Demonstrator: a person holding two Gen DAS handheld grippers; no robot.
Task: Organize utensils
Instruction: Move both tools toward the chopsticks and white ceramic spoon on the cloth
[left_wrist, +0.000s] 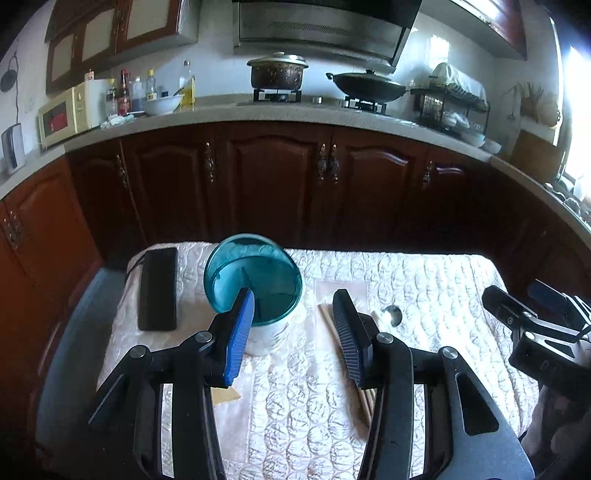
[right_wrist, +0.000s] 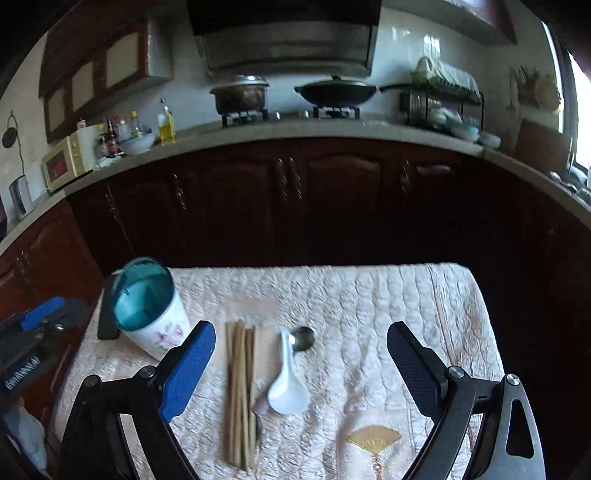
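A white utensil holder with a teal divided top (left_wrist: 255, 284) stands on the quilted table cloth (left_wrist: 424, 280); it shows at the left in the right wrist view (right_wrist: 147, 302). A bundle of wooden chopsticks (right_wrist: 242, 391) lies beside a white ceramic spoon (right_wrist: 286, 384) and a metal spoon (right_wrist: 303, 338). My left gripper (left_wrist: 295, 317) is open and empty, hovering just in front of the holder, with the chopsticks (left_wrist: 327, 319) under its right finger. My right gripper (right_wrist: 301, 363) is open wide and empty above the chopsticks and spoons.
A black rectangular device (left_wrist: 158, 288) lies left of the holder. A gold fan motif (right_wrist: 373, 437) decorates the cloth near me. Dark wooden cabinets (left_wrist: 280, 177) and a counter with stove, pots, bottles and microwave stand behind the table.
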